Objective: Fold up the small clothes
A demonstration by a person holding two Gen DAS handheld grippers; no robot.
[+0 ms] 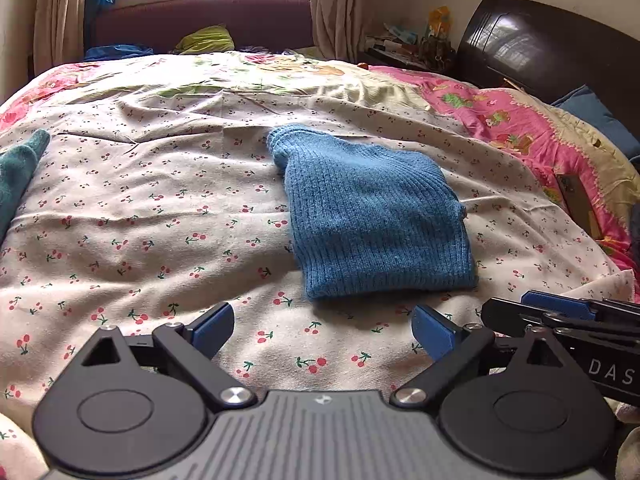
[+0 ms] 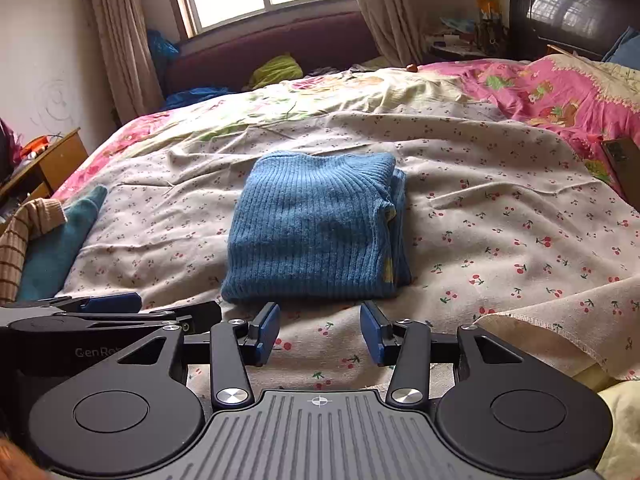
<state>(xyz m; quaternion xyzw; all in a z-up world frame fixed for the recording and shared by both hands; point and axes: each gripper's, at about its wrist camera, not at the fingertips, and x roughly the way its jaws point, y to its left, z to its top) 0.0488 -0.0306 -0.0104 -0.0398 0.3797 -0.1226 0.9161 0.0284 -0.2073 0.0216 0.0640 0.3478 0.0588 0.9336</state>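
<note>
A blue ribbed knit garment (image 1: 372, 216) lies folded into a compact rectangle on the cherry-print sheet (image 1: 160, 208); the right wrist view shows the same blue garment (image 2: 316, 228) straight ahead. My left gripper (image 1: 322, 330) stands wide open just short of its near edge, nothing between the blue pads. My right gripper (image 2: 320, 334) is open too, its pads apart and empty, a little before the garment's near edge. Each gripper shows in the other's view: the right one at the right edge (image 1: 560, 312), the left one at the left (image 2: 112, 308).
A teal garment (image 2: 60, 240) and a brown striped knit (image 2: 20, 236) lie at the bed's left side. A pink floral quilt (image 1: 520, 120) covers the right side, with a flat brown object (image 2: 624, 160) on it. The dark headboard (image 1: 540, 40) and a cluttered nightstand (image 1: 404, 48) stand beyond.
</note>
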